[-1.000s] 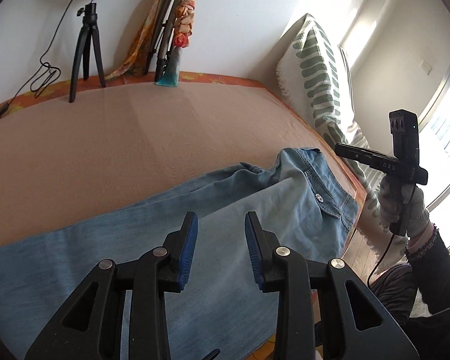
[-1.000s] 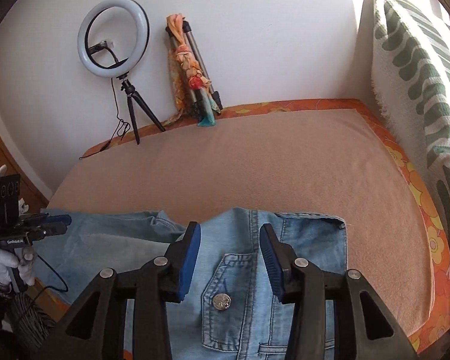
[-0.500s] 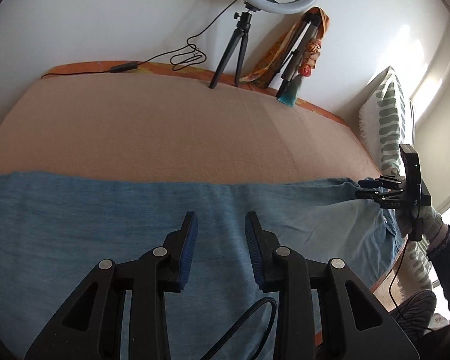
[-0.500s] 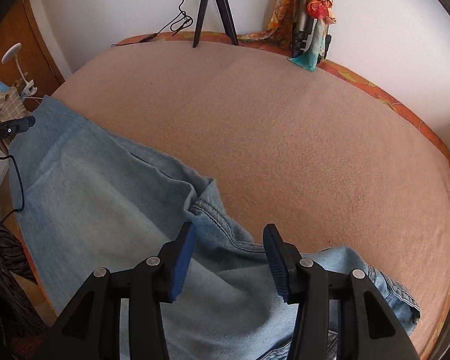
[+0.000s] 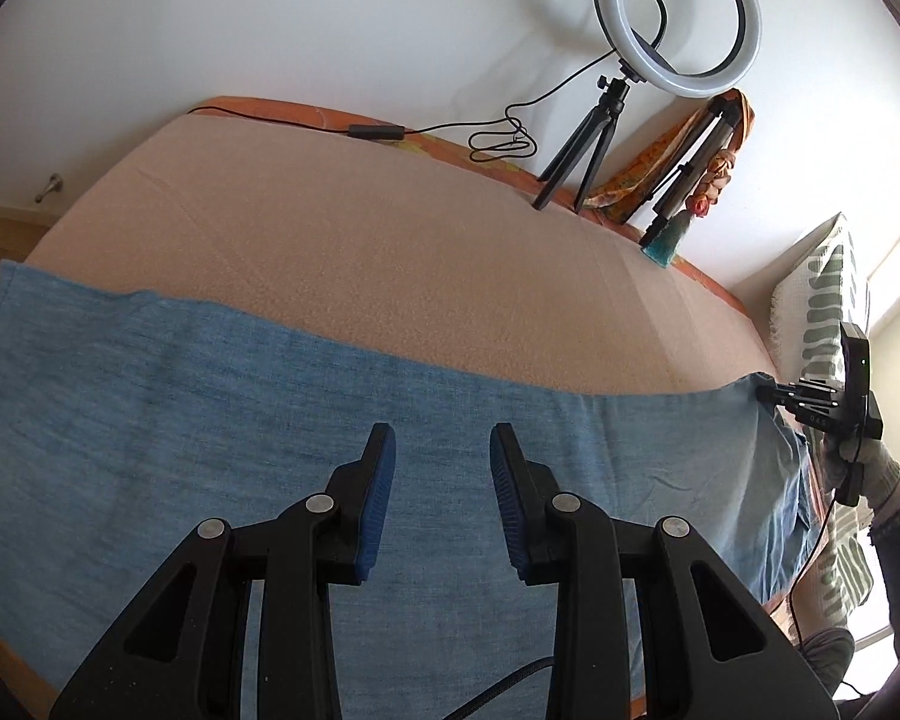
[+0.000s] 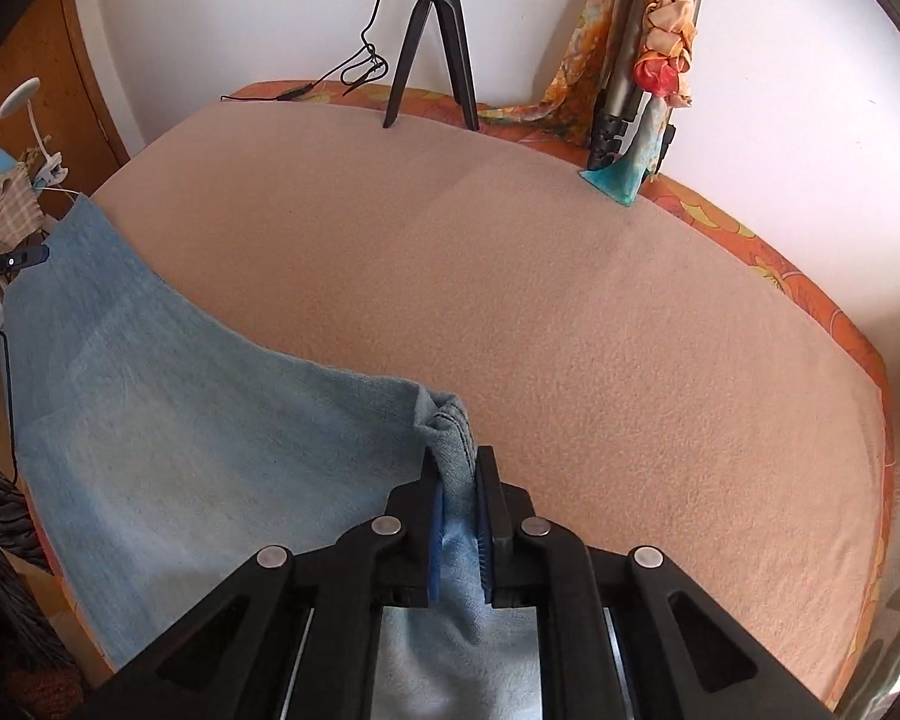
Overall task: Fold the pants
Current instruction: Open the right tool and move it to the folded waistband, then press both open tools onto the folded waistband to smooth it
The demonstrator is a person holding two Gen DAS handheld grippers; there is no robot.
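Observation:
Light blue denim pants (image 5: 210, 420) lie lengthwise along the near edge of a beige bed cover (image 5: 390, 240). My left gripper (image 5: 443, 438) hovers over the leg part with its blue pads apart and nothing pinched between them. In the right wrist view, my right gripper (image 6: 459, 468) is shut on a bunched fold of the pants (image 6: 210, 450) at the waist end, and the denim rises between the pads. The right gripper (image 5: 810, 402) also shows at the far right of the left wrist view, held by a gloved hand (image 5: 870, 468). At the left edge of the right wrist view, a tip of the left gripper (image 6: 12, 261) pokes in.
A ring light (image 5: 678, 18) on a small tripod (image 6: 432, 42) stands at the back by the wall, with its cable (image 5: 378, 132) along the bed edge. A folded tripod wrapped in an orange scarf (image 6: 648, 48) leans beside it. A green-patterned pillow (image 5: 822, 312) is at the right.
My right gripper closed on the waist edge of the pants and sank toward it. My left gripper swung along the leg away from the waist, still open.

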